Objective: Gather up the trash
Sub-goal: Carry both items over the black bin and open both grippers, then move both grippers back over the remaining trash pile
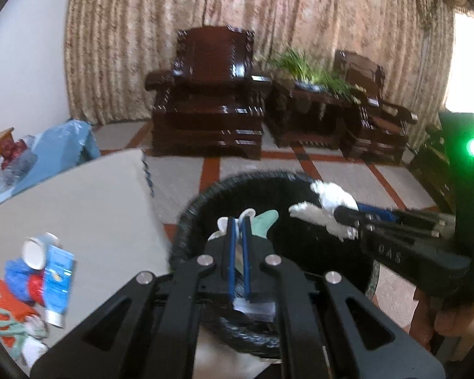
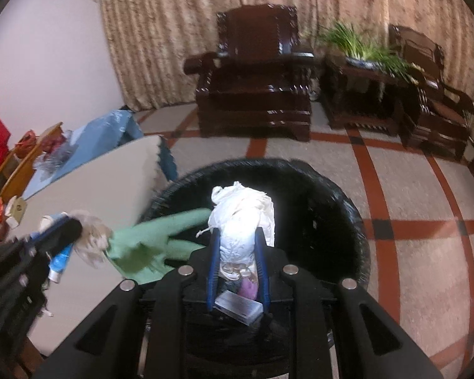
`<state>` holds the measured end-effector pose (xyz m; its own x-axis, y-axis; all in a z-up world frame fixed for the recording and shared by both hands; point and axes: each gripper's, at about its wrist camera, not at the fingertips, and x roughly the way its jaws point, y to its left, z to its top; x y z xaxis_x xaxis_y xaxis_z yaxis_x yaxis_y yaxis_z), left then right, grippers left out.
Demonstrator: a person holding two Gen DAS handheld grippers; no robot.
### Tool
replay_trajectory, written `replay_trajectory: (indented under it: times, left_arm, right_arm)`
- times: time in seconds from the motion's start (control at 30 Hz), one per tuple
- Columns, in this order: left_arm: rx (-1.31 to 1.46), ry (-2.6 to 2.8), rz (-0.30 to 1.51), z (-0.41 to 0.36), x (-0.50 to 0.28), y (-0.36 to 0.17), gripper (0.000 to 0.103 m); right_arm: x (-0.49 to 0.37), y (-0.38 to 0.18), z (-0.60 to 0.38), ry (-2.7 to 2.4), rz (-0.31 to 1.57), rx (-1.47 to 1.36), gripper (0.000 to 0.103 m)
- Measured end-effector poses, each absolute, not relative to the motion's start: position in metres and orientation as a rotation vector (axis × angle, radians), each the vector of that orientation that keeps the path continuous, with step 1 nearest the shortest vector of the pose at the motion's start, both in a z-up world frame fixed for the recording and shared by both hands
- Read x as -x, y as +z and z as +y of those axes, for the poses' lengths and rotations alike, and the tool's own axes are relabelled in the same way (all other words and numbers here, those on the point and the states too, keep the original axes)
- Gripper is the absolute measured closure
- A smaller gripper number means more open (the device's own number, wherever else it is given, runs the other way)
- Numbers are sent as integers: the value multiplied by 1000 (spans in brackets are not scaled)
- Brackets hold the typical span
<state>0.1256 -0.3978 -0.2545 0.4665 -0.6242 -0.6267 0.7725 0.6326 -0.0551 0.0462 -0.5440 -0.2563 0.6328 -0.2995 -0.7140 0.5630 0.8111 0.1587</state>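
1. Round bin lined with a black plastic bag (image 2: 331, 221).
2. Crumpled white paper wad (image 2: 246, 218); pale green cloth scrap (image 2: 154, 240).
3. Grey tiled floor with red-orange stripes (image 2: 426, 252).
4. Beige floral-patterned curtain (image 1: 205, 0).

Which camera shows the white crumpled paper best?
The right wrist view: the white crumpled paper sits large and centred, pinched in the right gripper above the black bin. The left wrist view shows it smaller and blurred, off to the side.

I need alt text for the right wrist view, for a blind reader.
The right gripper holds crumpled white paper above a black bin. At left, the left gripper holds a green wrapper beside a white table.
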Motion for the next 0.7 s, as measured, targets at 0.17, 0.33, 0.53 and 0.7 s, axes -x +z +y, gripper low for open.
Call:
replay_trajectory:
  times: [0.17,0.33,0.53,0.7]
  left_arm:
    - [-301,-877,721,-423,-131,-297,100]
    - [-370,-866,795,-439,-141,-336,87]
    - [-386,-832,848,-433,-154,-358,63]
    - [-375,-814,808,-417,-151,-344,45]
  right_arm:
    - [-50,-285,-562,-523,780,-412,82]
    - [-58,-318,-573,-532,868,-440,54]
    - [-57,-347,-573,-541,940,-453,53]
    - [-49,-343,-566,-548,940,-444,53]
